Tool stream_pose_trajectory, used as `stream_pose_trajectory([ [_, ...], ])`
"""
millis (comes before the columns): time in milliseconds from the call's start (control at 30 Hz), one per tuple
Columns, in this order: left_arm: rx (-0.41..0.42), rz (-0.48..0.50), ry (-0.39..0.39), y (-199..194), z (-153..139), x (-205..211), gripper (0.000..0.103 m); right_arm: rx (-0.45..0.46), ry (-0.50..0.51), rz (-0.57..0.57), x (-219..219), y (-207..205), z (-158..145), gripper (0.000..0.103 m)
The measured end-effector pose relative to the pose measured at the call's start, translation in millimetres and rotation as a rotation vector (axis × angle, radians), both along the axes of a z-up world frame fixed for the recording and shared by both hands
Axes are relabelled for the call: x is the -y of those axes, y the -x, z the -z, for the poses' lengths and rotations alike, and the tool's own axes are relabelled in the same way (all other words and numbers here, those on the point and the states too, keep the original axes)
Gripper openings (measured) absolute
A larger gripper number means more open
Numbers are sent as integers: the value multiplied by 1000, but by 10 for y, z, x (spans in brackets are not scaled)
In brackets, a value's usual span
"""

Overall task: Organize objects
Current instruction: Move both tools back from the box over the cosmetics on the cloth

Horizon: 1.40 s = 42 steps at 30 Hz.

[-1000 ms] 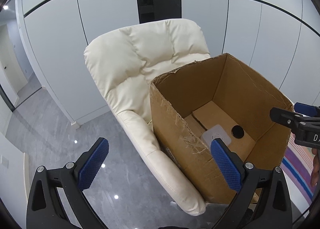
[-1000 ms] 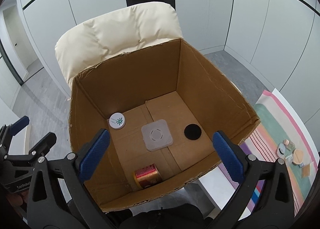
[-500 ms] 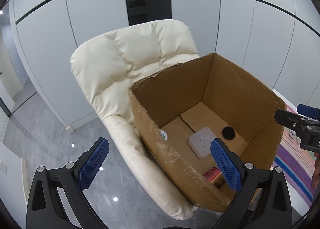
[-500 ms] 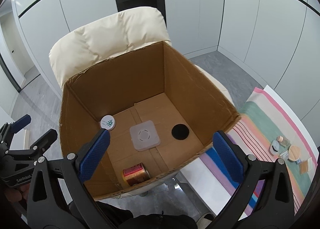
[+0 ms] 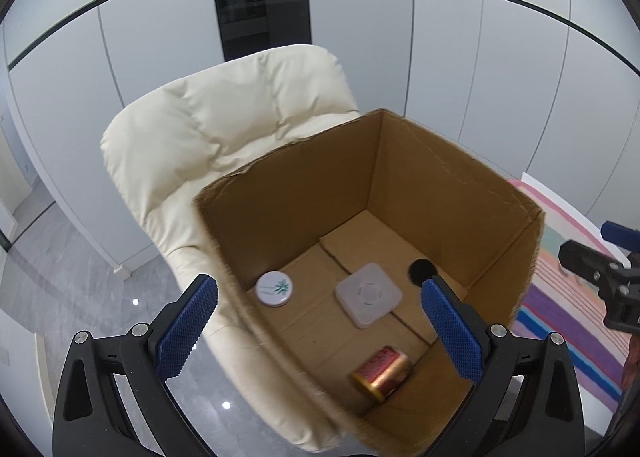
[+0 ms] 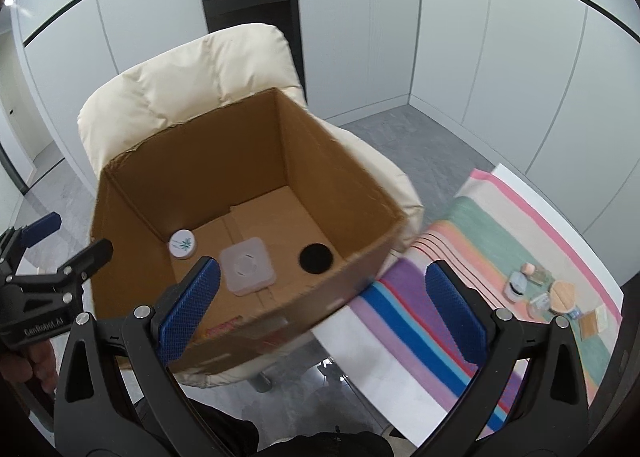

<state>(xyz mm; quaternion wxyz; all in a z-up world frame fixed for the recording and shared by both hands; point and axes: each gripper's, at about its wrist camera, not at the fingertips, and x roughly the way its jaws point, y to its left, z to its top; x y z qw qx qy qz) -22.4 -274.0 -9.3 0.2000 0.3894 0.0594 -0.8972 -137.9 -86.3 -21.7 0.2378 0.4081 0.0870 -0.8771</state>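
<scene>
An open cardboard box (image 5: 304, 193) (image 6: 224, 165) sits on a cream padded chair (image 5: 224, 129) (image 6: 192, 69). On its floor lie a round white tin with a green plant print (image 5: 274, 288) (image 6: 182, 244), a square white lid (image 5: 369, 294) (image 6: 247, 266), a black disc (image 5: 422, 270) (image 6: 316, 258) and a red and gold can (image 5: 382, 373) on its side. My left gripper (image 5: 320, 321) hangs open and empty over the box's near left corner. Open and empty too, my right gripper (image 6: 320, 311) is above the box's front right edge.
A striped cloth (image 6: 480, 225) (image 5: 560, 297) lies on a white surface right of the chair, with several small items (image 6: 552, 293) at its far end. Grey tiled floor (image 5: 60, 277) surrounds the chair, and white wall panels stand behind it. A hand (image 6: 28, 369) holds the left gripper.
The left view has swung over the box, so the tin and the can now show inside. The right view has shifted right, and the box now sits left with more cloth in view.
</scene>
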Motion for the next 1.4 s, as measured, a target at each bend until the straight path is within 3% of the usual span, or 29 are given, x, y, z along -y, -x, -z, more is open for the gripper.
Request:
stream_pose_trajectory([
  [733, 5, 225, 1, 683, 13, -1214, 102, 14, 11, 265, -1612, 151, 25, 103],
  [1400, 17, 410, -16, 1044, 49, -2328, 102, 36, 9, 461, -2823, -12, 95, 103],
])
